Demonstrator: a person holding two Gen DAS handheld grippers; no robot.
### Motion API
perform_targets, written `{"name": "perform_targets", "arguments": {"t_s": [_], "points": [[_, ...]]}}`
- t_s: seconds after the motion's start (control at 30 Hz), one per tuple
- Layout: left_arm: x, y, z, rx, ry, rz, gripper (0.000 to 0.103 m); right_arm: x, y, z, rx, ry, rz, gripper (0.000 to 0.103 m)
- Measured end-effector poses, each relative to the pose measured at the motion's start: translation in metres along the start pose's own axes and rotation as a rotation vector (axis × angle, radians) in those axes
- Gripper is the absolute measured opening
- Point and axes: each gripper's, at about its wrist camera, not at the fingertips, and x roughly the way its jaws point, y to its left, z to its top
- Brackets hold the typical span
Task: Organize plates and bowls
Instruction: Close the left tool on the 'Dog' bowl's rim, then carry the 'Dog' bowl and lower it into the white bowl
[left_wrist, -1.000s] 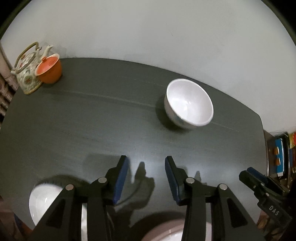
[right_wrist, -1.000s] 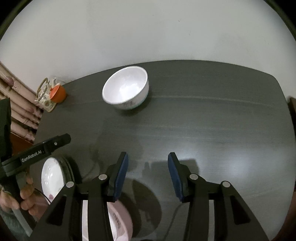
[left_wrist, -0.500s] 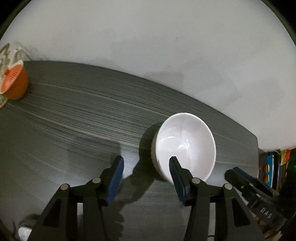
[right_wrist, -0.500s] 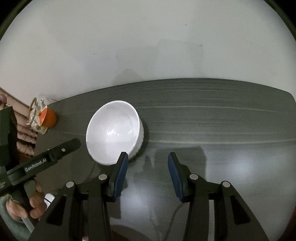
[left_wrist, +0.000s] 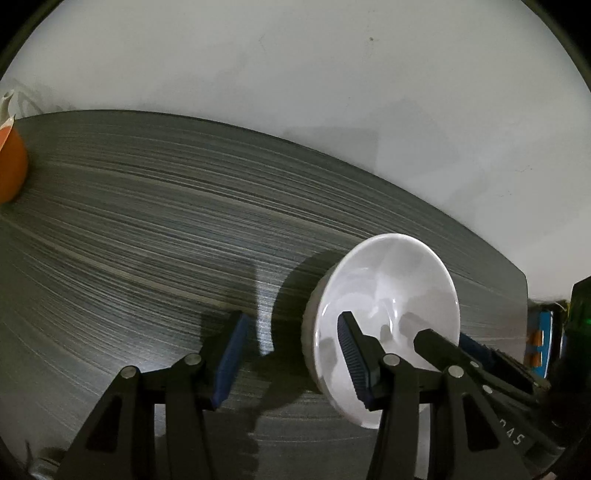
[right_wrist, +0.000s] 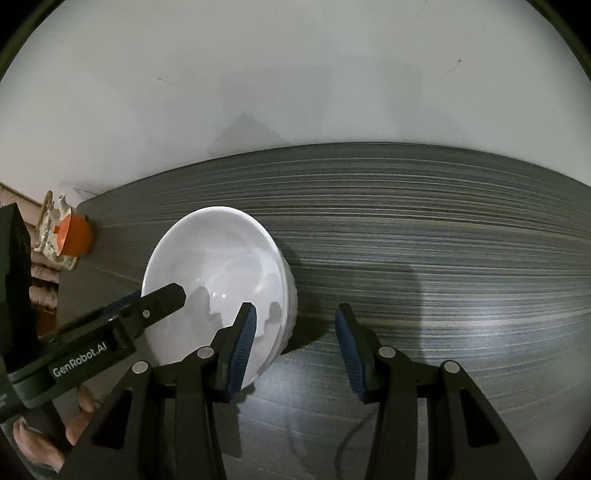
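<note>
Left claw (left_wrist: 290, 354) stands apart, right finger over the bowl (left_wrist: 388, 291) at lower right, gripping nothing. Right claw (right_wrist: 295, 347) gapes too, left finger inside the bowl's rim, the other over bare desk (right_wrist: 424, 240). "GenRobot.AI" reads on the left claw's side. Orange cup (right_wrist: 75, 234) blurs at left.
</note>
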Motion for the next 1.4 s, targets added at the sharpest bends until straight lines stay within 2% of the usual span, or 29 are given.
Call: {"name": "perform_targets", "arguments": {"t_s": [0.07, 0.13, 0.2, 0.27, 0.3, 0.37, 0.5, 1.03, 1.4], "points": [[0.002, 0.0, -0.001, 0.0, -0.001, -0.006, 0.048, 0.002, -0.002, 0.001, 0.012, 0.002, -0.003, 0.042], [0.007, -0.001, 0.0, 0.004, 0.018, -0.002, 0.029, 0.005, -0.003, 0.001, 0.016, 0.005, 0.002, 0.04], [0.007, 0.002, -0.001, 0.0, 0.024, -0.027, 0.022, 0.004, -0.007, 0.0, 0.019, 0.012, 0.012, 0.038], [0.006, -0.002, -0.003, 0.017, 0.021, -0.036, 0.013, 0.006, -0.004, -0.002, 0.006, 0.019, 0.012, 0.028], [0.004, -0.004, -0.004, 0.027, 0.02, -0.035, 0.012, 0.005, -0.004, -0.002, 0.007, 0.019, 0.023, 0.026], [0.003, -0.006, -0.008, 0.038, 0.02, -0.026, 0.012, 0.004, -0.004, -0.004, 0.01, 0.028, 0.045, 0.019], [-0.002, -0.006, -0.014, 0.038, 0.021, -0.032, 0.012, -0.004, -0.001, -0.01, -0.007, 0.018, 0.016, 0.018], [-0.041, -0.022, -0.047, 0.071, 0.002, -0.018, 0.012, -0.04, 0.024, -0.038, -0.007, -0.001, 0.021, 0.018], [-0.081, -0.04, -0.076, 0.097, -0.023, -0.031, 0.012, -0.097, 0.026, -0.074, -0.002, -0.044, 0.006, 0.018]]}}
